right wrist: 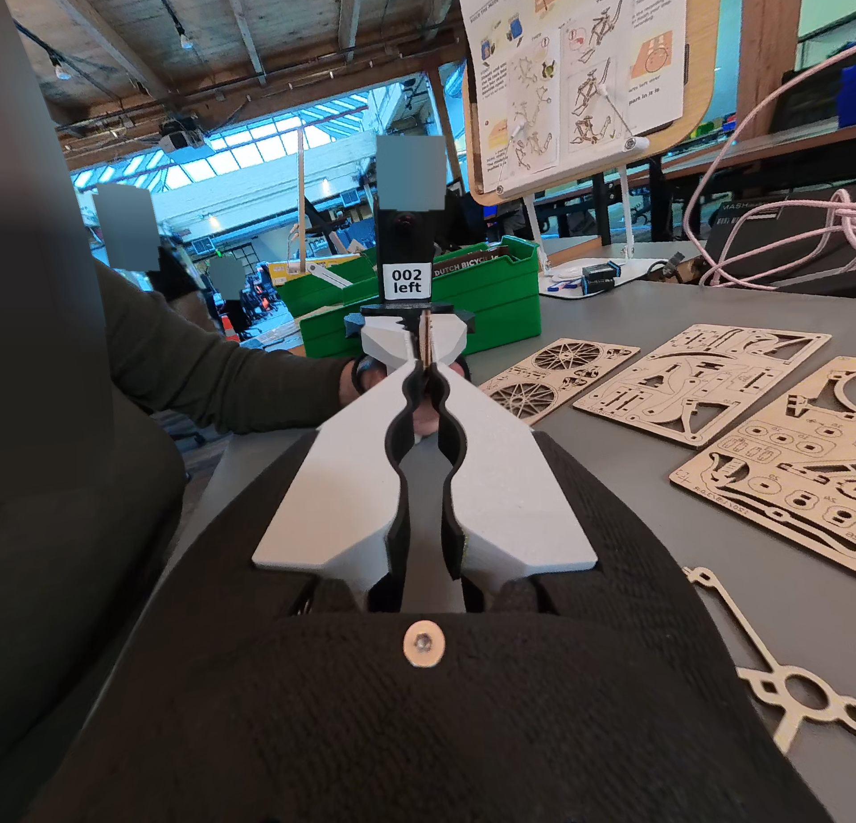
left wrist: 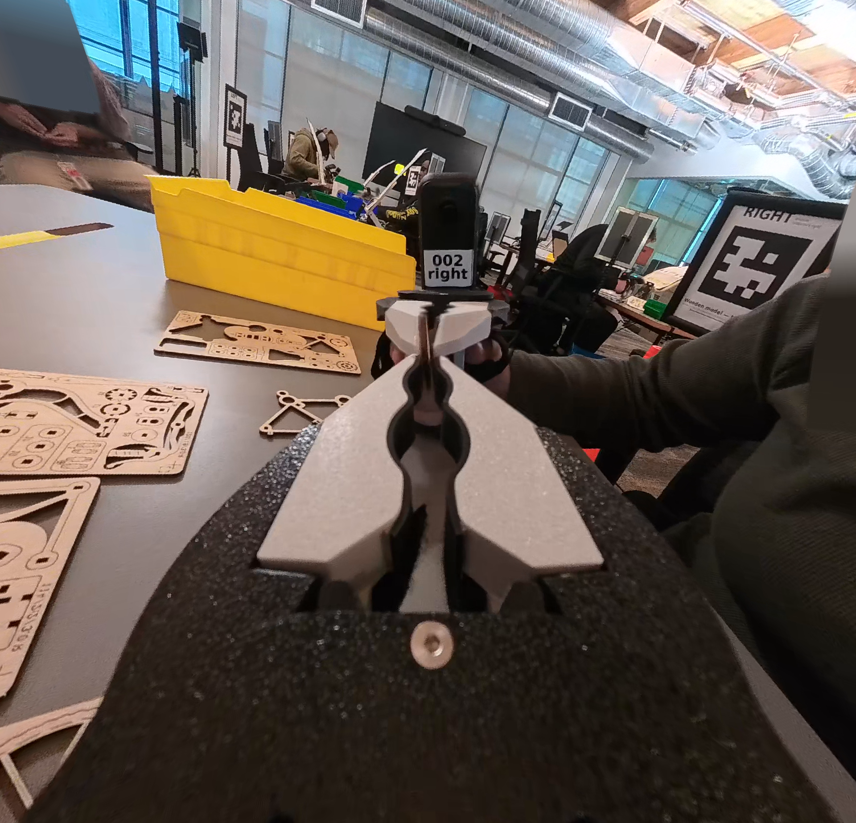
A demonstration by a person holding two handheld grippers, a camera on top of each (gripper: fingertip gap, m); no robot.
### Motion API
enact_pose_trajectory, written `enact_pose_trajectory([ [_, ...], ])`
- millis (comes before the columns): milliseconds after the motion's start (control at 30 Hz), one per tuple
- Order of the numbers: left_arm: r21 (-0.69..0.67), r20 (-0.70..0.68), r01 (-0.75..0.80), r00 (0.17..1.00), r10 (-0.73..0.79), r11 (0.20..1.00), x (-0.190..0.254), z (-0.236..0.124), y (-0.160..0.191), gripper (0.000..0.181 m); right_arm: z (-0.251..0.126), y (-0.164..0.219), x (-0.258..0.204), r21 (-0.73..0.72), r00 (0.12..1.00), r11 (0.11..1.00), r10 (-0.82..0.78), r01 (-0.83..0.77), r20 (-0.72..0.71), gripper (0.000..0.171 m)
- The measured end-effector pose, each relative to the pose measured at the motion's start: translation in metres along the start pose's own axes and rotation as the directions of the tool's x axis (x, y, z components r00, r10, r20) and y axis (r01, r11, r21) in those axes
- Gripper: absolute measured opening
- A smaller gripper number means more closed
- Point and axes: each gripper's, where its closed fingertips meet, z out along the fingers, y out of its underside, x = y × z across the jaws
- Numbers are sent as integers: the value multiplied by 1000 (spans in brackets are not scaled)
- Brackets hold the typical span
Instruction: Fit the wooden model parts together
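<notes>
Both grippers held level above the near edge of the dark grey table, pointing straight at each other, tips almost meeting.

Left gripper, white fingers with black wavy pads: jaws drawn nearly together at the tips, pinching a thin flat wooden model part seen edge-on. Right gripper, same build: jaws likewise closed on a thin wooden strip standing upright, edge-on. Cannot tell whether these are one piece or two; only the narrow edge shows, the rest hidden between the fingertips of both tools.

Dark green sleeves run back from each tool; the hands are mostly hidden behind the gripper bodies.

On the table: pale laser-cut plywood sheets, partly punched out, cut off by the frame edge; a loose triangular wooden frame piece near the left gripper; a loose spoked wooden piece beside the right gripper. Yellow plastic bin and green plastic bin stand farther back.
</notes>
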Motion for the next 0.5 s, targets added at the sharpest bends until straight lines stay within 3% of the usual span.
enact_pose_trajectory([
  [167,-2,-14,0,1000,0,1000,2,0,0,5,-3,-6,1,40,998,998,54,-54,20,0],
  [500,-14,5,20,1000,-20,1000,-2,0,2,0,-1,1,3,-7,1000,1000,-10,10,-18,0],
])
